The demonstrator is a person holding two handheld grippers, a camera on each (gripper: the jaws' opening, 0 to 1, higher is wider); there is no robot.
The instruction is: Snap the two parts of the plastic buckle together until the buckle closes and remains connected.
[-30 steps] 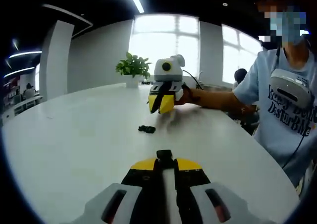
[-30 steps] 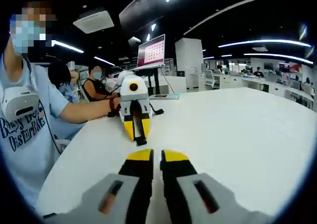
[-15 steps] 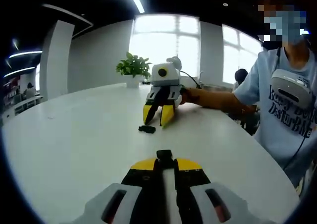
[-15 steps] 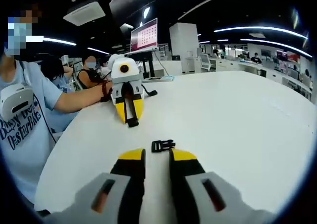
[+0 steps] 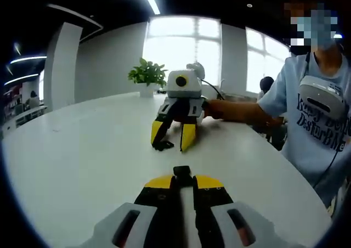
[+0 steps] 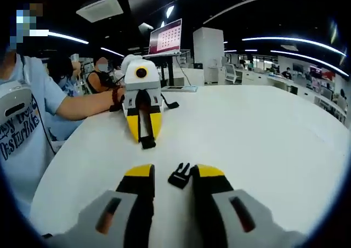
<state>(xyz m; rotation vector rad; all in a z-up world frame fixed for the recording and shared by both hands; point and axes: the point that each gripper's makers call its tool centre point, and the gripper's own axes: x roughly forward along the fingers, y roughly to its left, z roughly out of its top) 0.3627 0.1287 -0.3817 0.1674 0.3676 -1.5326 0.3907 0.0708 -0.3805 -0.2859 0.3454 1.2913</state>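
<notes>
My left gripper (image 5: 181, 180) is shut on a black buckle part (image 5: 181, 172) that sticks out past its yellow tips. In the right gripper view that same left gripper (image 6: 144, 135) faces me with the black buckle part (image 6: 147, 142) at its tips. The second black buckle part (image 6: 179, 175) lies on the white table (image 6: 263, 133) between the open jaws of my right gripper (image 6: 173, 172). In the left gripper view the right gripper (image 5: 173, 142) stands open, tips down, around this loose part (image 5: 163, 145).
A person in a light blue shirt (image 5: 315, 113) stands at the table's right edge, holding both grippers. A potted plant (image 5: 147, 74) sits at the far side. A screen on a stand (image 6: 166, 39) and seated people (image 6: 98, 75) are behind the table.
My right gripper has moved forward, opened wider and now straddles the loose buckle part. The left gripper has stayed still, shut on its part.
</notes>
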